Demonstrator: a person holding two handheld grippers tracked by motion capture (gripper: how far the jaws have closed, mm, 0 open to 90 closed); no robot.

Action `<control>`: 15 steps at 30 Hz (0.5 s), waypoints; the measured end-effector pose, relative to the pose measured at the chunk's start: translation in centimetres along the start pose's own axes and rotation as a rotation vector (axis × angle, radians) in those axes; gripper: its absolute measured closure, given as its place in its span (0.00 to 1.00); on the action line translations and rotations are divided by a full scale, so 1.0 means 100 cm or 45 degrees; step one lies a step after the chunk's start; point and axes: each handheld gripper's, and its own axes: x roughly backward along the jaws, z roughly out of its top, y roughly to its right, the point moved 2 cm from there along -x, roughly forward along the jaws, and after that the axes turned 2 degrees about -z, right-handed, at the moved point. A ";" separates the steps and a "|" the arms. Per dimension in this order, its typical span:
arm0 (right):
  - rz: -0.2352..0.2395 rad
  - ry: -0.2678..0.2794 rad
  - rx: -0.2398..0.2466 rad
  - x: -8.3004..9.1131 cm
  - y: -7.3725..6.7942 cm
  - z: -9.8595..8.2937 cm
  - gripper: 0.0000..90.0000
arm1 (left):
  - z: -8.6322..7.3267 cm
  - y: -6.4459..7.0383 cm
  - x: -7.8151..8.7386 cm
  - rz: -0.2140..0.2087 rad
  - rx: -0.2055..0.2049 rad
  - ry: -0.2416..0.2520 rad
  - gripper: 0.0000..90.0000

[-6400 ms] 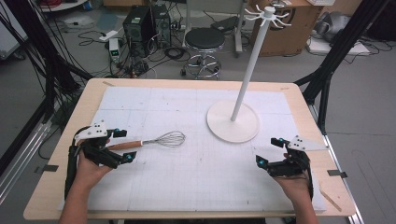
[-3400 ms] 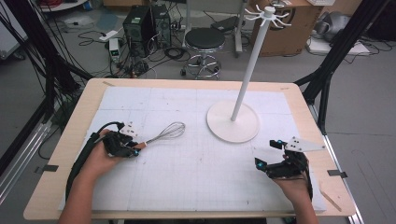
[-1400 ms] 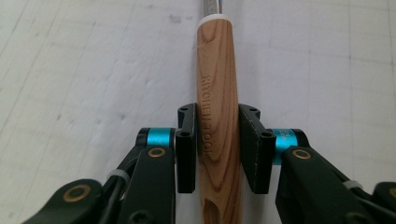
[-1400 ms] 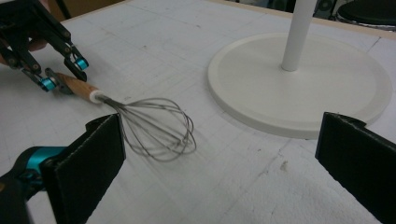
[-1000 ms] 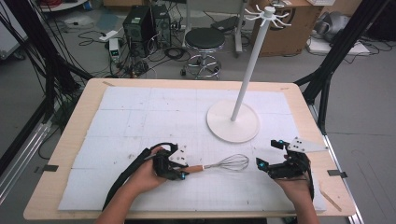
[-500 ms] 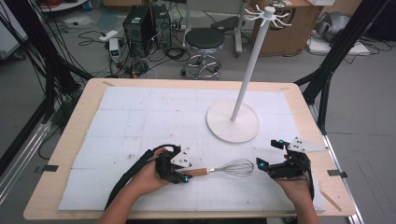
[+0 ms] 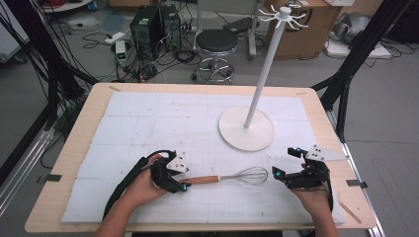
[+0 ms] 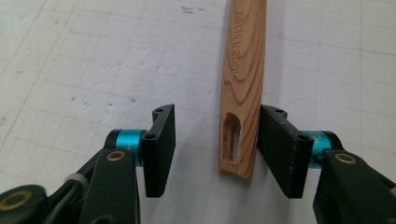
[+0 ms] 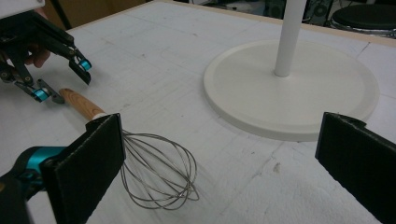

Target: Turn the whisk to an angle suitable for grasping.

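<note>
The left gripper (image 7: 182, 178) is sitting at the wooden handle end of the whisk (image 7: 232, 176), its jaws parted around the handle without pinching it, the right pad just beside the wood. The whisk is lying flat on the white mat (image 7: 148, 128), wire head pointing right, in front of the hook stand's round base (image 7: 246, 128). The right gripper (image 7: 280, 174) is waiting wide open beside the wire loops; a good handover likely means closing on the neck, not the springy wires

Wood-grained whisk (image 7: 225, 177) handle, silver wires
</note>
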 end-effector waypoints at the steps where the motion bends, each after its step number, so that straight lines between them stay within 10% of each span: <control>1: 0.000 -0.001 0.001 0.000 0.000 0.000 0.00 | -0.001 -0.002 0.001 0.010 0.004 -0.005 0.52; 15: 0.003 -0.003 -0.005 0.001 0.000 0.000 0.00 | -0.011 -0.024 0.003 0.107 0.183 0.060 0.40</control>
